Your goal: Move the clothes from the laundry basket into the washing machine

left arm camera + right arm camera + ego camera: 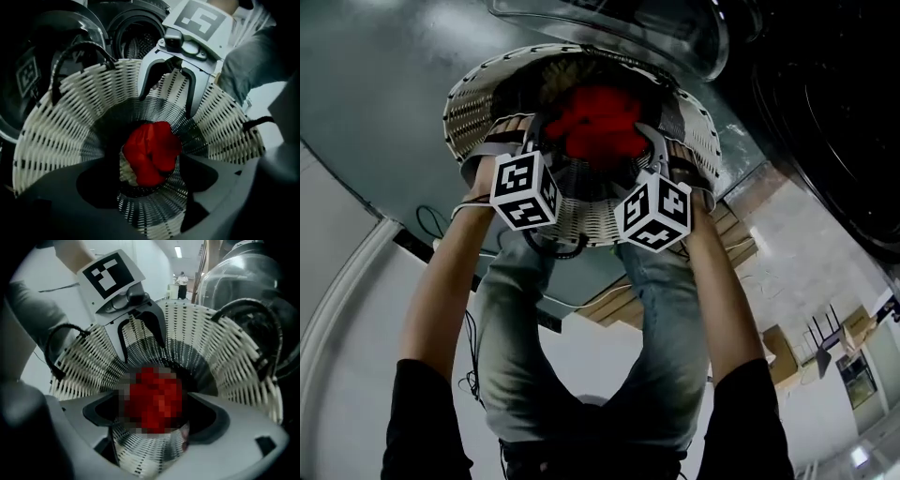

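Red cloth, just one crumpled red garment [595, 122], sits at the bottom of the white woven laundry basket [478, 103], w/ the left gripper [142, 345] and right gripper [165, 101] poised over it from opposite sides, both pointing steeply down. Each gripper view shows its own jaws standing wide apart w/ nothing pinched and the red bundle framed in the gap below, so both are empty atm. Looks to me like the reach-in-and-grab step. How I'd do it: one gripper is prob enough. Go straight down past the rim and get the pads either side of a thick fold near the middle of the bundle, not a loose edge, w/o catching the weave or the black handles [79, 51]. Then lift clear of the rim before swinging over to the washing machine [136, 42], whose drum stands open just behind the basket. Stuff I can't make out: there's a pale bit peeking out under the red in the left gripper view, could be a 2nd item or the basket floor, idk. What kind of garment it is, no clue, and the drum's inside is too dark to tell if anything's loaded.
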`<state>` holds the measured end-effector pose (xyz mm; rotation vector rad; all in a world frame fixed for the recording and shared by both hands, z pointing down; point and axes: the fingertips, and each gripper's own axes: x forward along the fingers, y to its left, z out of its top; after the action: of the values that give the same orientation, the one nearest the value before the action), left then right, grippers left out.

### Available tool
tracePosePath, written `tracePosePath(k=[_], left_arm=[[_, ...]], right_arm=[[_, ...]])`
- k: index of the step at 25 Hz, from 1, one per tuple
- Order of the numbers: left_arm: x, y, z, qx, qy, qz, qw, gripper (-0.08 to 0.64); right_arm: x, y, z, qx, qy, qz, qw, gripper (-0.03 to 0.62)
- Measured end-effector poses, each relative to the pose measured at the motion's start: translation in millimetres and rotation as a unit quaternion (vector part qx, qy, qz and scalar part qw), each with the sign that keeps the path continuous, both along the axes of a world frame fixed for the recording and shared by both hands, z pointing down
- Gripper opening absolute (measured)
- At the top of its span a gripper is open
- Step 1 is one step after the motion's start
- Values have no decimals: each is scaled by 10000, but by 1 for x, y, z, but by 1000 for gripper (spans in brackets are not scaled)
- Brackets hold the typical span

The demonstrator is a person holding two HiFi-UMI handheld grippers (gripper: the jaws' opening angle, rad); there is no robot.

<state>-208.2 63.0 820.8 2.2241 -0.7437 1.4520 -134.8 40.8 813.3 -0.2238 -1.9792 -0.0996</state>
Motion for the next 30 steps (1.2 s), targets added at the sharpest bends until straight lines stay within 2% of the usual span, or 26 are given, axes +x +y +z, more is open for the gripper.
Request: tracePosePath(k=[3, 6, 9, 11, 13, 17, 21, 25, 28, 30], left_arm=[[10, 1, 29, -71, -111, 351, 9993, 397], [15, -5, 55, -105, -145, 465, 9988, 397], [14, -2, 91, -390, -308, 590, 9970, 405], [11, -4, 111, -434, -461, 777, 9950, 408], [9, -13, 122, -346, -489, 772, 9952, 410], [10, -12, 151, -491, -480, 696, 9952, 428], [14, 2, 183, -711, -635, 941, 9910, 457], [17, 6, 210, -619, -932, 1368, 9843, 457], [20, 9, 226, -739, -935, 1315, 9841, 454], [20, 10, 233, -807, -939, 1359, 9830, 425]], right_arm=[[-1, 3, 33, 10, 164, -165, 9997, 454], [0, 0, 65, -15, 373, -95, 9993, 468], [4, -2, 92, -1, 545, -177, 9984, 471], [6, -4, 107, -105, 655, -37, 9978, 480], [3, -11, 117, -128, 679, 63, 9976, 500], [6, -9, 144, 27, 844, -397, 9956, 517], [10, -9, 174, 90, 1092, -567, 9924, 528], [18, -11, 199, 198, 1381, -815, 9869, 532], [23, -10, 214, 122, 1566, -899, 9835, 525], [22, -11, 221, 81, 1614, -935, 9824, 506]])
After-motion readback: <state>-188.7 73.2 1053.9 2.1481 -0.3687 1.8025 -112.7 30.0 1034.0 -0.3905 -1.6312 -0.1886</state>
